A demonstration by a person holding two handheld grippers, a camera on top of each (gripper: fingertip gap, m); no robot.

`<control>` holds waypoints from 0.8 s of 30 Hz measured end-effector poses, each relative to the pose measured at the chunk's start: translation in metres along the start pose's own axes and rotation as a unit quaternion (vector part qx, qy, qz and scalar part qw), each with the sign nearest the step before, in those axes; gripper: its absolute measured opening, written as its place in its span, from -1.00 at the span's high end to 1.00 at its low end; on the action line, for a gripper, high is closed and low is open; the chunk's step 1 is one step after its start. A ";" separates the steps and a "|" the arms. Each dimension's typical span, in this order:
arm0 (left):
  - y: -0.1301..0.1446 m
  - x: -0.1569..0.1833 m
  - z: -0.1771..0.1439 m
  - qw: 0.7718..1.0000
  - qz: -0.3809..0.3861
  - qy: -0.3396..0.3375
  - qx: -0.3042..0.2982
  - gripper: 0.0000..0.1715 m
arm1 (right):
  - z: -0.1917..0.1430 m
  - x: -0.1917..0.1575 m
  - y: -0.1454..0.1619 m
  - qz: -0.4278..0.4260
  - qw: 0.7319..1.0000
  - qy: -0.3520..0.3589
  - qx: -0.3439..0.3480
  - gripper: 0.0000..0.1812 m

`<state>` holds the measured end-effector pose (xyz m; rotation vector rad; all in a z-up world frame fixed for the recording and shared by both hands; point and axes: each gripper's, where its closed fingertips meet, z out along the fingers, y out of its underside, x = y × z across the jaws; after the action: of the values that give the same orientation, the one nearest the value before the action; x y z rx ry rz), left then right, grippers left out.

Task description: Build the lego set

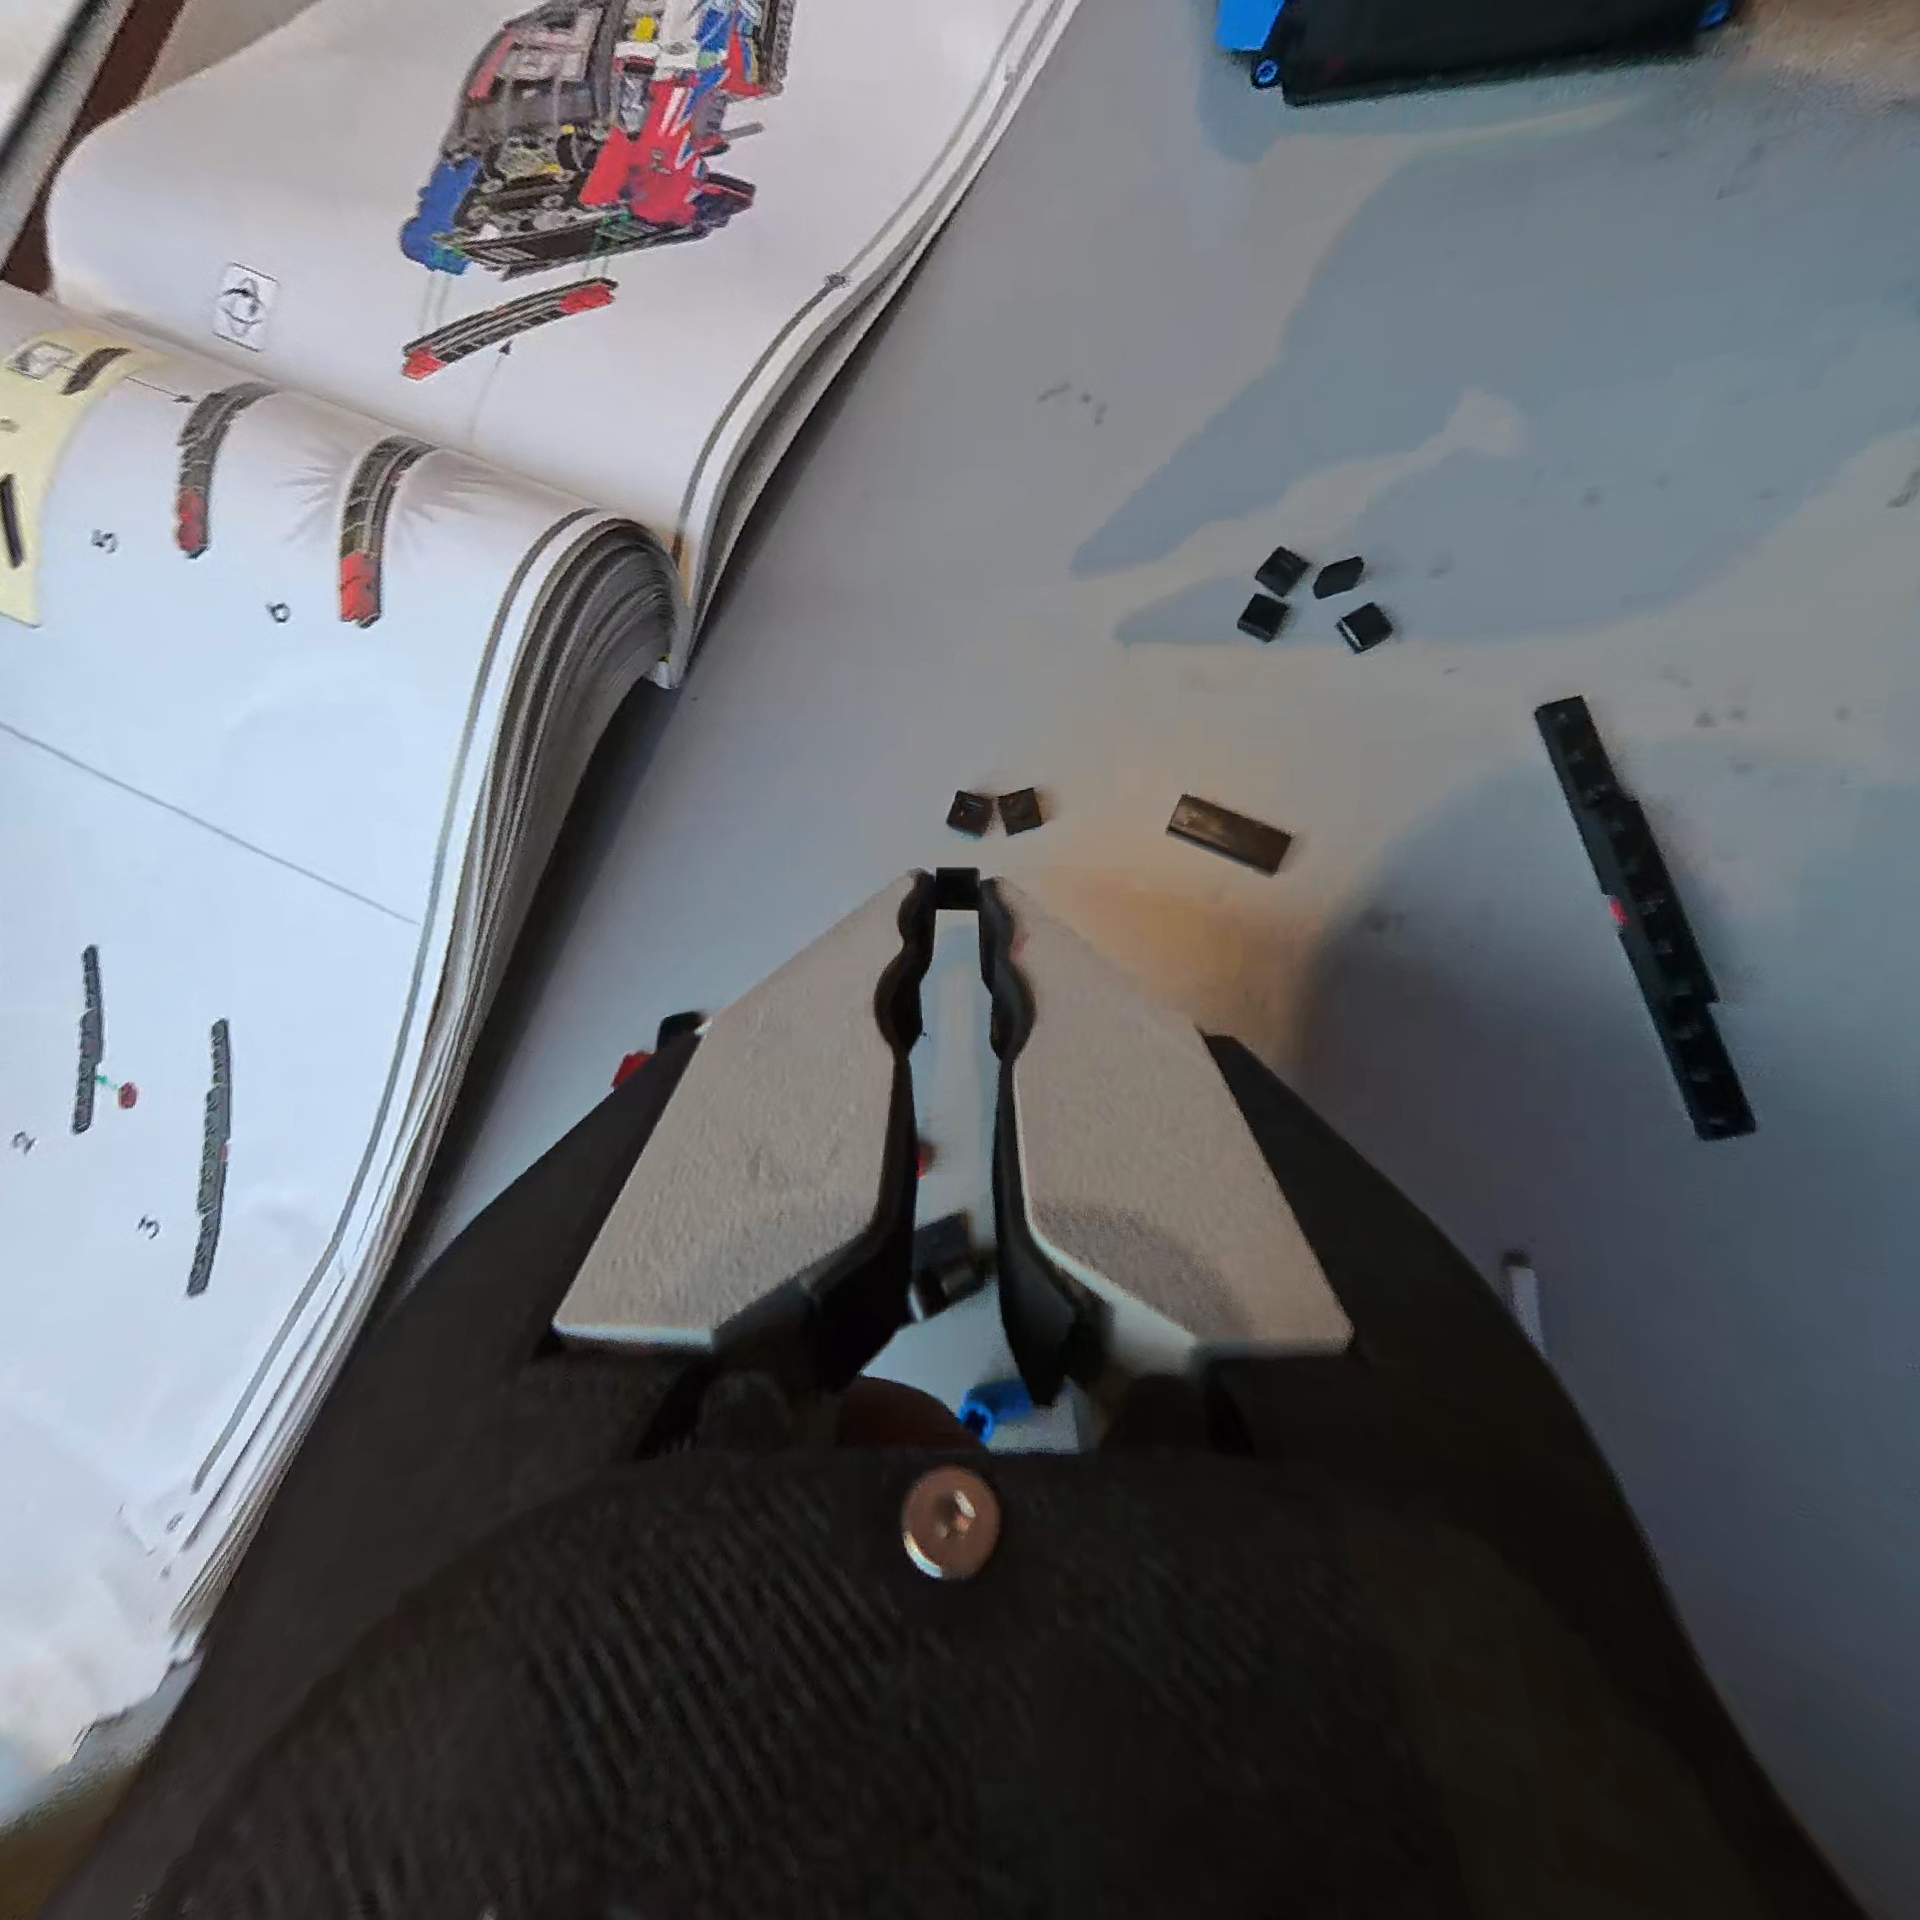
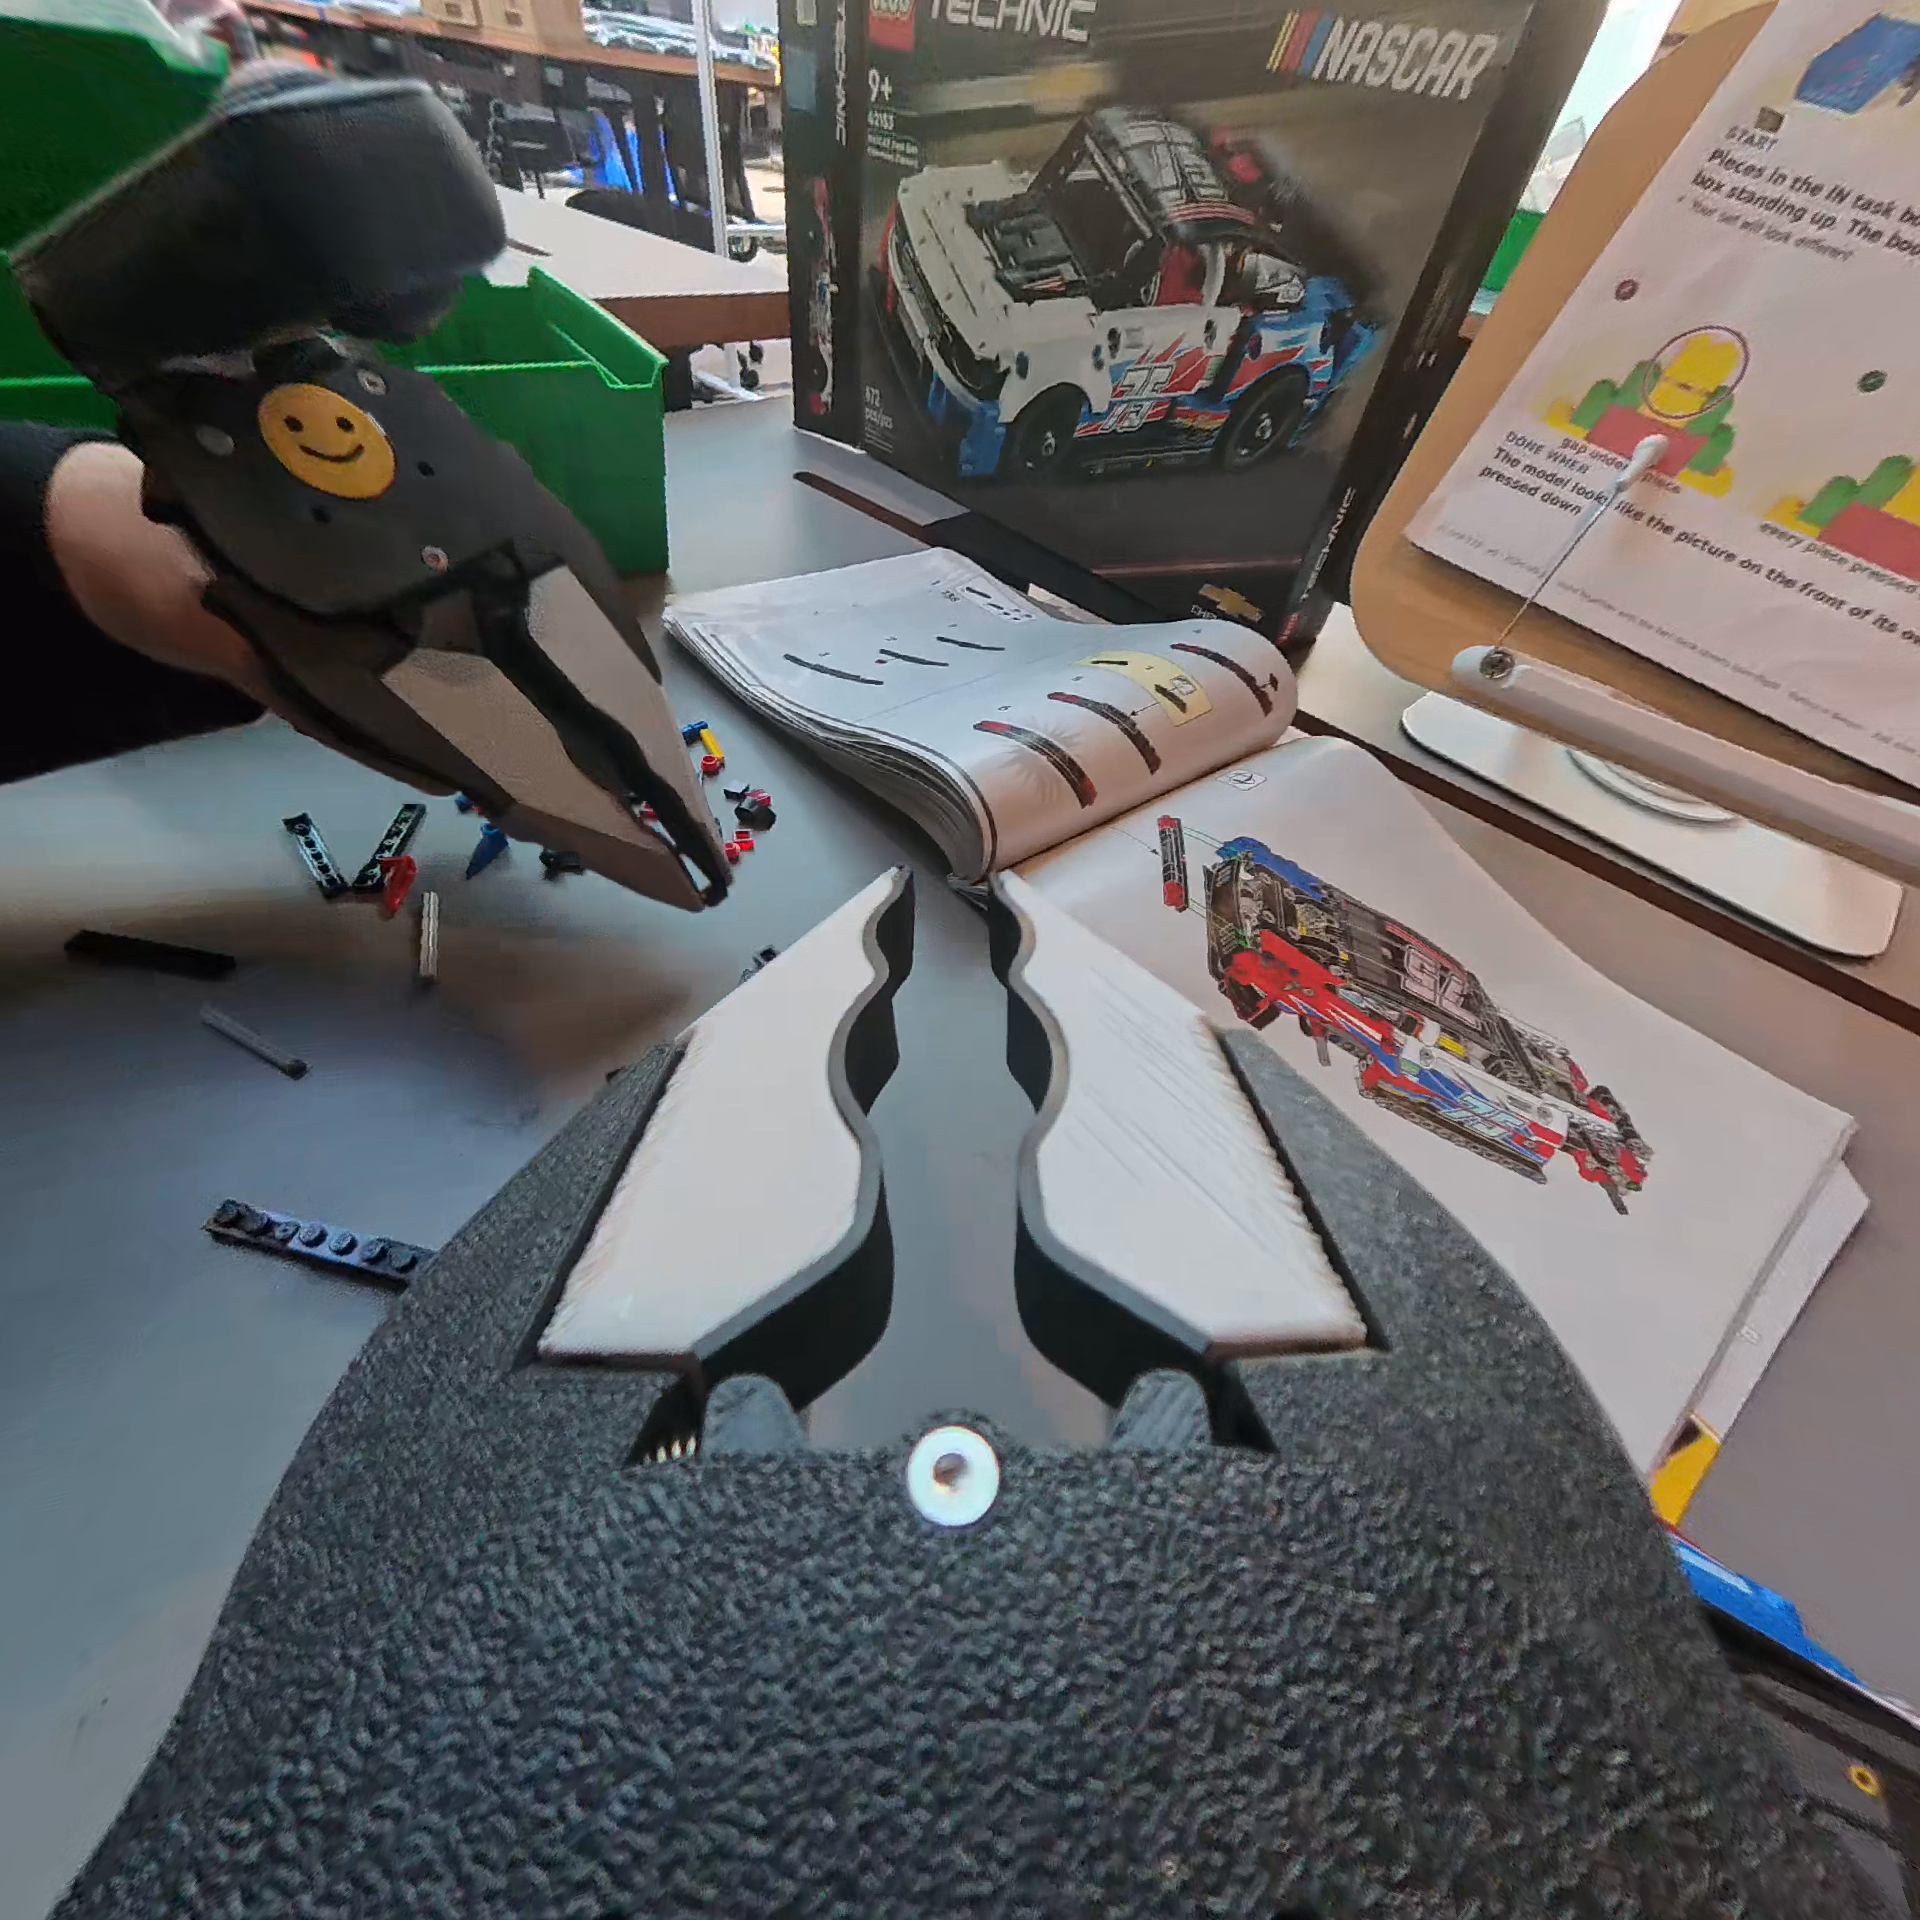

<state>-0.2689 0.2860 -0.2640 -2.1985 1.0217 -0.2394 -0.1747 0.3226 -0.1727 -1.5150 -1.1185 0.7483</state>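
Note:
My left gripper (image 1: pixel 956 891) is shut on a small black piece (image 1: pixel 956 886) held at its tips just above the grey table. It also shows in the right wrist view (image 2: pixel 712 888), pointing down at the table. Ahead of it lie two small black tiles (image 1: pixel 994 811), a dark flat tile (image 1: pixel 1228 834), a cluster of small black pieces (image 1: pixel 1314 598) and a long black studded plate (image 1: pixel 1642 914). My right gripper (image 2: pixel 951 894) is open and empty, hovering above the table near the open instruction booklet (image 2: pixel 1351 935).
The booklet (image 1: pixel 364 520) fills the left of the left wrist view. A dark and blue part-built model (image 1: pixel 1455 42) lies far right. The set's box (image 2: pixel 1143 260), green bins (image 2: pixel 540 395), a stand with a sheet (image 2: pixel 1662 364) and loose pieces (image 2: pixel 395 842) surround the table. To reach the dark flat tile (image 1: pixel 1228 834) in a straight line is about 5 cm for my left fingers, about 12 cm for my right.

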 end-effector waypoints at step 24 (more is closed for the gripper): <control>0.041 -0.034 -0.094 0.983 -0.107 -0.144 0.026 0.79 | 0.024 -0.049 0.015 -0.033 0.997 -0.070 -0.031 0.86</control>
<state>-0.3568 0.2447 -0.2173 -2.2147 0.6164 -0.0405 -0.2103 0.2864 -0.1975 -1.4874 -1.3011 0.7896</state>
